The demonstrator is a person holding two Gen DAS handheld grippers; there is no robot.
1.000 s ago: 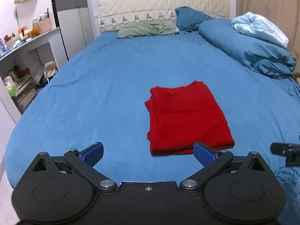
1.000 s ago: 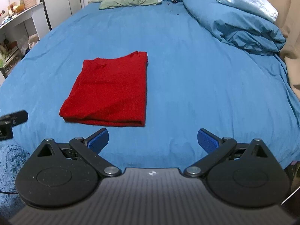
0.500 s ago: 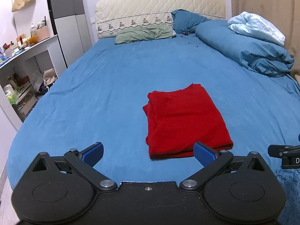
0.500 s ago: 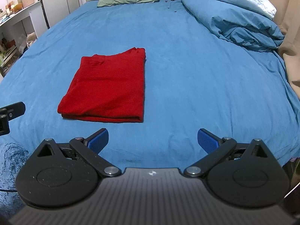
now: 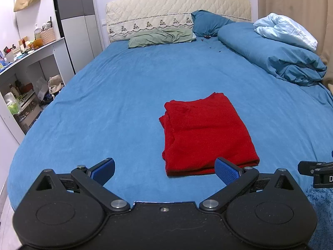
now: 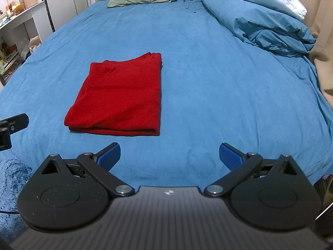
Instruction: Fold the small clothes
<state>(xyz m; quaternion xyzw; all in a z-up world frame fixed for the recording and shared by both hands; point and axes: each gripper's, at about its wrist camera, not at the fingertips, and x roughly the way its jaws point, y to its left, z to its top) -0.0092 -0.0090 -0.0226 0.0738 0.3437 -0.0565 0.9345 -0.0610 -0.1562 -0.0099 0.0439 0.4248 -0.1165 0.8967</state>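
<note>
The left gripper point(image 5: 164, 170) is spread wide and empty, and so is the right gripper point(image 6: 169, 155). Ahead of both, the folded red garment point(image 5: 205, 132) lies flat on the blue bed sheet point(image 5: 124, 95), right of the left gripper's centre and left of the right's.

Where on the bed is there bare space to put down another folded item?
Bare sheet left of the red garment, and between it and the duvet. Crowded at the pillows and duvet.
</note>
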